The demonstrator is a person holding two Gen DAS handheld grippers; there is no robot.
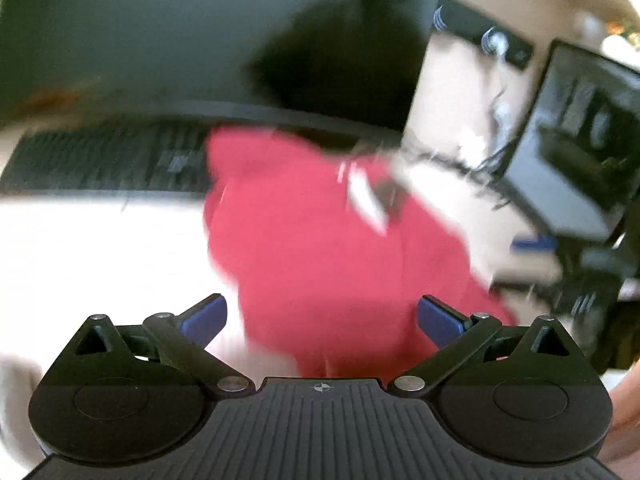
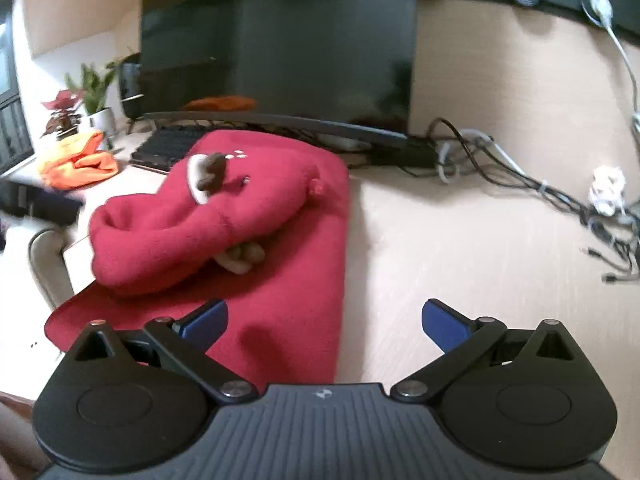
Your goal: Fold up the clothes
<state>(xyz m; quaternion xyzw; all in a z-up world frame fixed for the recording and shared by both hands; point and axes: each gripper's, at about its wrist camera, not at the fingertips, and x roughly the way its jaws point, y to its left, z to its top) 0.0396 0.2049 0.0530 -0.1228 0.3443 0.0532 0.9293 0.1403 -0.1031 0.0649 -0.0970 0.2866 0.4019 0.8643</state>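
A red garment with a brown and white animal patch lies on the pale wooden desk, partly folded, with a rolled upper layer on a flat lower layer. My right gripper is open and empty, just above the garment's near right edge. In the blurred left wrist view the red garment fills the middle. My left gripper is open and empty, hovering at the garment's near edge.
A dark monitor and a black keyboard stand behind the garment. An orange cloth and potted plants are at the far left. Tangled cables run along the right. A laptop stands at the right.
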